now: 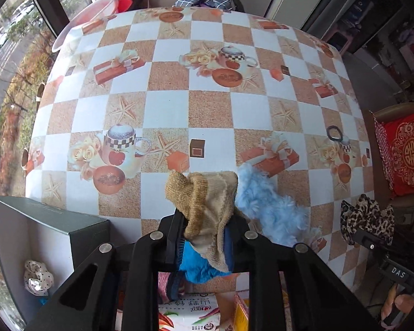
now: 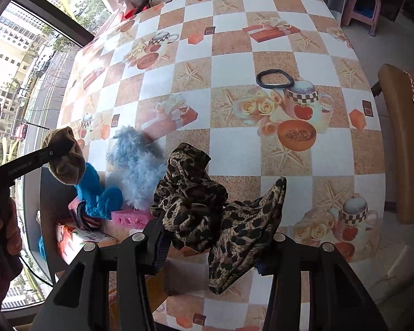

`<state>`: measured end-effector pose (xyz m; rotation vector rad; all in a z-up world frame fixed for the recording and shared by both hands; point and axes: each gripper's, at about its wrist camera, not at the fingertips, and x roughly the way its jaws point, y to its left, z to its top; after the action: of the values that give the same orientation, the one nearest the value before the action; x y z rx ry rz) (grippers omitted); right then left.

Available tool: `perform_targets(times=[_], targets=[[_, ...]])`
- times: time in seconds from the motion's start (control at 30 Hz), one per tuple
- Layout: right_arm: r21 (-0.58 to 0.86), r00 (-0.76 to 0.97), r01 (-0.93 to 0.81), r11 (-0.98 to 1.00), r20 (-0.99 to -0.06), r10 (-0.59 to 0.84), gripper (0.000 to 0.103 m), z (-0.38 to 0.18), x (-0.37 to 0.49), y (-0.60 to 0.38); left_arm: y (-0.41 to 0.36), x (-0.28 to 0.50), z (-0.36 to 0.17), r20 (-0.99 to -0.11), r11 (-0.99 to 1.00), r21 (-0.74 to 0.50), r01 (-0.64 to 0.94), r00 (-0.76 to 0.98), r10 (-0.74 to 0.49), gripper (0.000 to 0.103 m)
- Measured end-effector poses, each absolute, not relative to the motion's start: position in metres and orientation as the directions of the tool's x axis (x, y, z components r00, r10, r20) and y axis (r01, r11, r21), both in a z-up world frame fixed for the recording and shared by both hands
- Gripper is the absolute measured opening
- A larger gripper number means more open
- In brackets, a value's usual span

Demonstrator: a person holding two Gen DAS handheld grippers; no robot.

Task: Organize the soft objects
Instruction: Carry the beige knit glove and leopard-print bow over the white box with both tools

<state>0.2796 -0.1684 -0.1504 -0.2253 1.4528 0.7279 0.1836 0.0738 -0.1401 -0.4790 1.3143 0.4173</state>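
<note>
A: What do we see in containers?

B: At the lower left of the left wrist view stands a dark green cardboard box [image 1: 49,220] with a white interior; in it lies one white scrunchie with black dots [image 1: 38,277]. A clear pink plastic bowl [image 1: 96,11] sits at the upper left; we cannot make out its contents.

A: And our tools?

B: Our left gripper [image 1: 207,234] has its jaws closed on a tan knitted sock [image 1: 207,201], held low centre above the checked tablecloth [image 1: 207,110], with a bright blue fuzzy cloth [image 1: 198,270] hanging under it. Our right gripper [image 2: 215,237] is clamped on a leopard-print fabric scrunchie [image 2: 207,207], low centre of the right wrist view.

A: Counts?

B: One pale blue feathery fluffy piece [image 1: 267,207] lying on the table right of the sock, one black hair tie [image 2: 274,79] at upper centre right, one pink sponge [image 2: 129,218]. The printed packets at the bottom edge are cut off by the gripper arms.
</note>
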Motion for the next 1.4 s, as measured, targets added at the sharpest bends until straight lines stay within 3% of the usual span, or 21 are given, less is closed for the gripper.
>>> perform_targets(times=[0.7, 1.4], targets=[[0.286, -0.053, -0.604, 0.744, -0.946, 0.320, 0.049, -0.076, 0.162, -0.189, -0.036, 0.073, -0.092, -0.976, 0.922, -0.097, -0.376, 0.218, -0.014, 0.025], [0.236, -0.072, -0.808, 0.540, -0.949, 0.306, 0.049, -0.038, 0.062, -0.099, -0.002, -0.015, -0.057, -0.942, 0.860, -0.125, -0.495, 0.330, 0.053, 0.025]])
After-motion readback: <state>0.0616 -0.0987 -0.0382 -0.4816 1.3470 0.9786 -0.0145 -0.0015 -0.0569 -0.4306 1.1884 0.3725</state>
